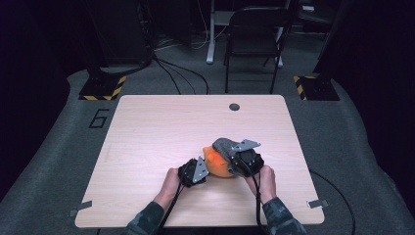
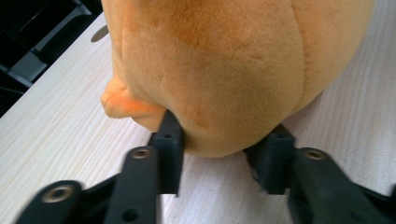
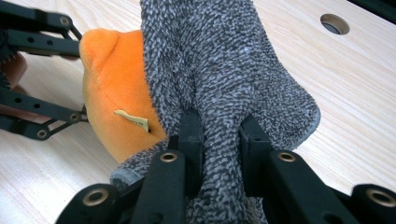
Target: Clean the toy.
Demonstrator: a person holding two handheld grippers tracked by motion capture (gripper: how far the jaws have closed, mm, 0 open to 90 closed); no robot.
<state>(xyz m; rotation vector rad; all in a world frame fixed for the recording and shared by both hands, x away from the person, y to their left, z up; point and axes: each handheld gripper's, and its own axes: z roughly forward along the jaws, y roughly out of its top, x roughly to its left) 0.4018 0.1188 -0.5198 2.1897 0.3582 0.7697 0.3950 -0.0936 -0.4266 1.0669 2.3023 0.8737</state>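
- I am working on an orange plush toy (image 1: 219, 166) that is lying on the tabletop (image 1: 147, 137), near the front edge and a little right of the middle, between my two hands.
- My left gripper (image 2: 219, 151) is sitting low at the toy's left side, its jaws pressing into the rounded bottom bulge of the plush, with the tabletop right beneath them.
- My right gripper (image 3: 220, 140) is pinching a fold of the grey fuzzy cloth (image 3: 224, 74) that is draped over the far right part of the toy.
- From the right gripper view the cloth is running away from me as a long strip, and the toy is lying to its left, with my left gripper's linkage just beyond.
- I am judging that the coming move turns on this: the cloth is lying across the toy's top, so my right hand is the one placed to draw it over or off while my left is steadying the body.
- The toy is looking soft, smooth and rounded, with a small tag (image 3: 132, 120) on its side; the cloth is looking nubbly, speckled grey.
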